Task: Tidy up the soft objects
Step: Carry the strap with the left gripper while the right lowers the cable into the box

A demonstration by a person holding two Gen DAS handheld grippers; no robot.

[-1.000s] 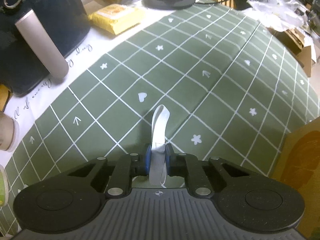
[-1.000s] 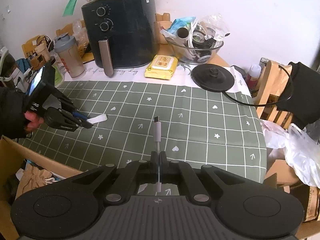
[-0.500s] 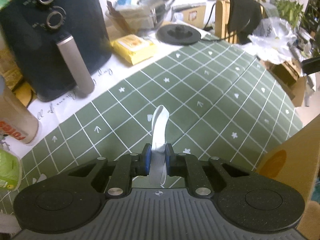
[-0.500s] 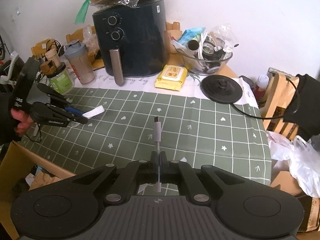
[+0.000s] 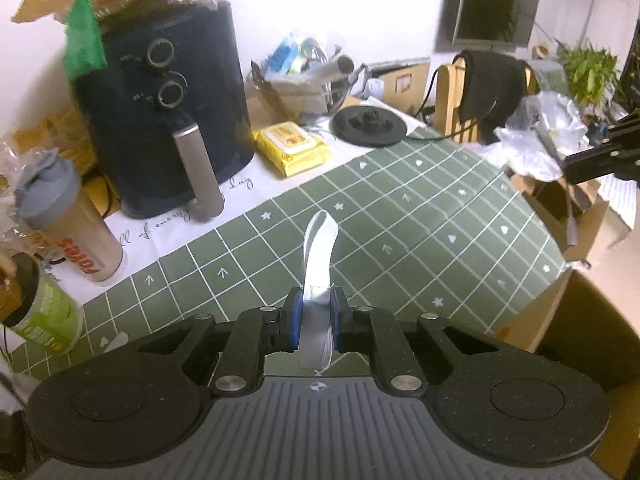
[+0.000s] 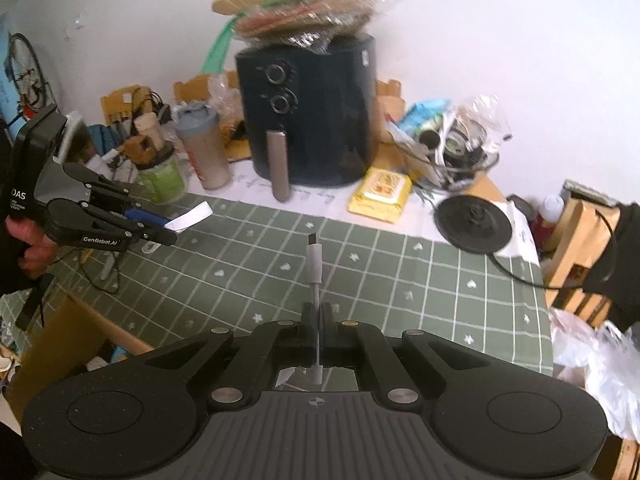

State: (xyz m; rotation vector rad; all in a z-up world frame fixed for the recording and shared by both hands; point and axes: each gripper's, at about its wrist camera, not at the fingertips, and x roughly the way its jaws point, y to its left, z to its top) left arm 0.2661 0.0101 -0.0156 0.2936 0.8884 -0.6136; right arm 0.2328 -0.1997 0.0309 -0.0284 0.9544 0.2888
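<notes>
While the left hand-held gripper (image 5: 314, 316) stayed clamped on a flat white elastic strap (image 5: 318, 256), the right hand-held gripper (image 6: 319, 326) pinched a thin white cable adapter (image 6: 314, 258). Both items hung clear above the green grid-patterned counter (image 6: 400, 280), probably lifted for carrying toward the brown cardboard box (image 5: 576, 320) off its near edge.

Left claw (image 5: 313, 316) with white strap (image 5: 319, 248) lifted higher off tablecloth (image 5: 440, 216).
</notes>
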